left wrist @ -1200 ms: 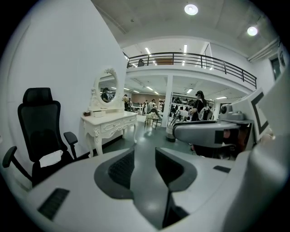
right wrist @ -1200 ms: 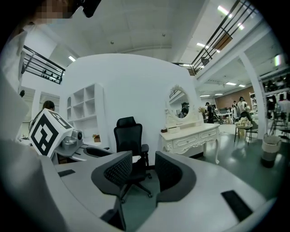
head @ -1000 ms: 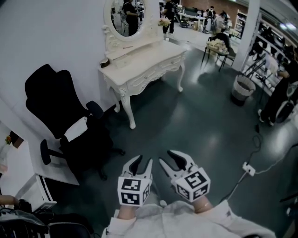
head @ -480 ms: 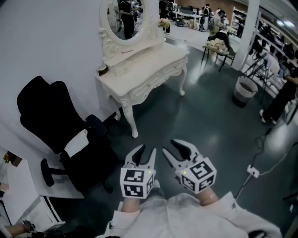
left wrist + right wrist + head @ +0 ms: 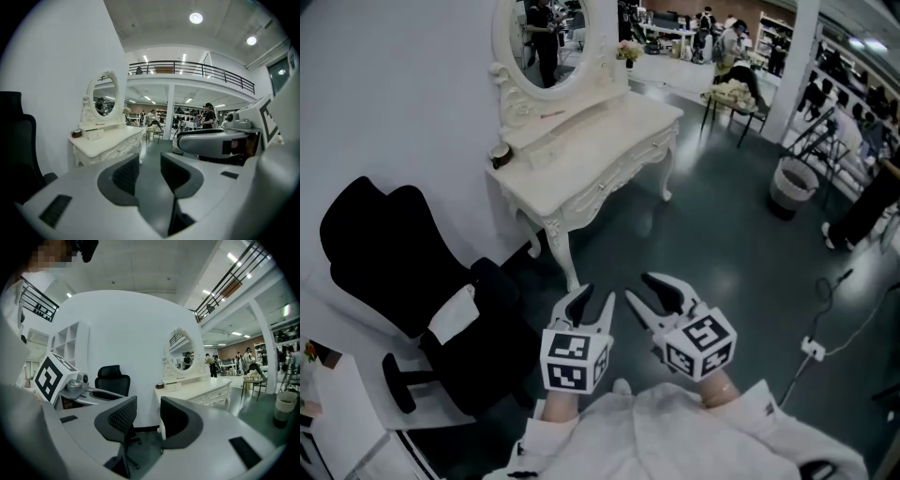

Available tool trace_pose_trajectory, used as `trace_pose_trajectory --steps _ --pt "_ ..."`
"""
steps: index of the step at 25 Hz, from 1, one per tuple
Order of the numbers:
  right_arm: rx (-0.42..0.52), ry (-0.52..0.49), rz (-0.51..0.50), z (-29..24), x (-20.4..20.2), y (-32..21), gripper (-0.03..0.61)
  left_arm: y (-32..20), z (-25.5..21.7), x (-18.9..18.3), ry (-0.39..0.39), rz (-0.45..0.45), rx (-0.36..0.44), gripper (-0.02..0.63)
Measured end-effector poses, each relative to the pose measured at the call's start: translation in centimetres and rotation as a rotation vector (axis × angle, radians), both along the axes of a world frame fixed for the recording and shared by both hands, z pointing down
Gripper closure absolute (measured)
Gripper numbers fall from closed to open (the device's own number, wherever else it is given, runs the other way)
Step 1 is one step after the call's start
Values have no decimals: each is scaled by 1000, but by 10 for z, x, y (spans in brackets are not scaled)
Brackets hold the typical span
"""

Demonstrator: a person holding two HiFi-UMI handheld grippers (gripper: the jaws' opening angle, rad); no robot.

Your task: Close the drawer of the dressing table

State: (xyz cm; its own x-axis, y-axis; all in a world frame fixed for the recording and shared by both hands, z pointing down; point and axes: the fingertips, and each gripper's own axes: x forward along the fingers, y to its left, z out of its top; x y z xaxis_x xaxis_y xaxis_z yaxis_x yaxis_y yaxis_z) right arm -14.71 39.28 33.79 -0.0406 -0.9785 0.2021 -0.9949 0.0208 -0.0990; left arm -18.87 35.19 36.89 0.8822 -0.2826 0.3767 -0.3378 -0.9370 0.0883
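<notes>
The white dressing table (image 5: 581, 155) stands against the wall ahead, with an oval mirror (image 5: 548, 37) and a small drawer box (image 5: 546, 141) on its top. Its front drawers (image 5: 623, 169) are too far away to tell how they stand. My left gripper (image 5: 592, 300) and right gripper (image 5: 647, 292) hang side by side over the dark floor, well short of the table. Both are open and hold nothing. The left gripper view looks between its open jaws (image 5: 150, 171) at the table (image 5: 105, 143). The right gripper (image 5: 147, 416) also points toward the table (image 5: 201, 392).
A black office chair (image 5: 403, 272) stands left of the table, close to my left side. A waste bin (image 5: 789, 183) and a small stand with things (image 5: 733, 94) are at the right back. A cable with a white plug block (image 5: 811, 349) lies on the floor at right.
Both grippers have been carried forward together toward the dressing table, which now sits lower and nearer in the head view. Their jaws have kept the same opening.
</notes>
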Motion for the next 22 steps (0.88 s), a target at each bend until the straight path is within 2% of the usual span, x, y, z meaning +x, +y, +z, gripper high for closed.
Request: trace_pose_trajectory --steps 11,22 --pt "-77 -29 22 24 12 -29 445 -23 29 10 -34 27 -75 489" --pt "-72 -43 -34 31 44 -94 445 -83 36 27 -67 -46 -55 489"
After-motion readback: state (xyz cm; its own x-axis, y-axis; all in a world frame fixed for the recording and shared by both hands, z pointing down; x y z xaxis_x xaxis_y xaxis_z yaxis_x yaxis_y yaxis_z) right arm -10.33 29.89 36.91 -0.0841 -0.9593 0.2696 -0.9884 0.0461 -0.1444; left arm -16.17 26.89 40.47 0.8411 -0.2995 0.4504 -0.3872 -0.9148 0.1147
